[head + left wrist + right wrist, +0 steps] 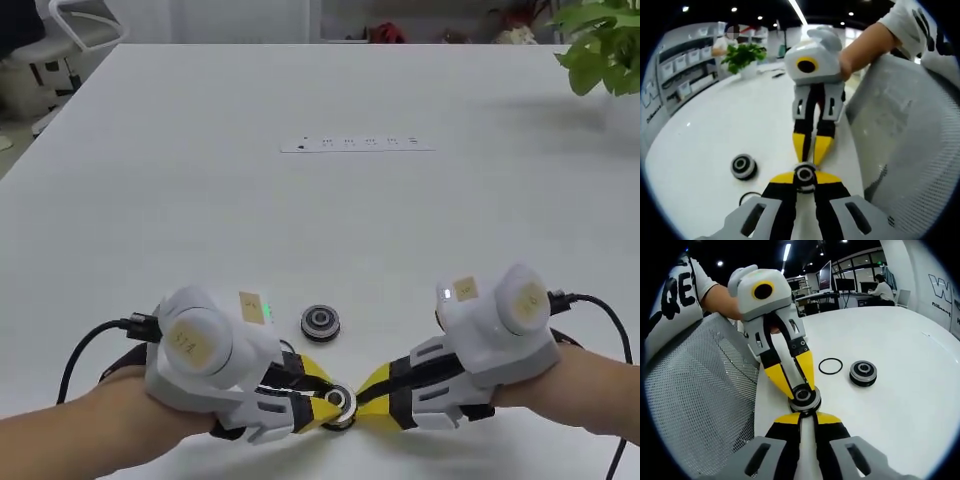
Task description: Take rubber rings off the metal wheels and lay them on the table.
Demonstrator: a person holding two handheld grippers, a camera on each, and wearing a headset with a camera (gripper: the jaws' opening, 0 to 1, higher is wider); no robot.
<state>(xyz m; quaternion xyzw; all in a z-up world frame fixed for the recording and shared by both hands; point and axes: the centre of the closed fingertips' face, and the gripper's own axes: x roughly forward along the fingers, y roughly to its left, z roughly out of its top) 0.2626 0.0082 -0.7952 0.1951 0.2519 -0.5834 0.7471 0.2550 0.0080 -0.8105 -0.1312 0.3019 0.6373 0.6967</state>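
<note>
Near the front edge of the table (400, 220), the metal wheel (805, 397) is sitting between both tips: my left gripper (802, 390) is clamping it across its sides, and my right gripper (806, 415), facing it head-on, is pinching its rim, jaws nearly together.

Wheel 1 (806, 397): metal disc, dark band on rim, clamped btwn tips of my left gripper (802, 390); my right gripper (807, 415) tips touch its edge. Wheel 2 (863, 372): same type, flat on table (900, 340), well apart. Rubber ring (830, 366): black, thin, loose, flat, just beside wheel 2.
</note>
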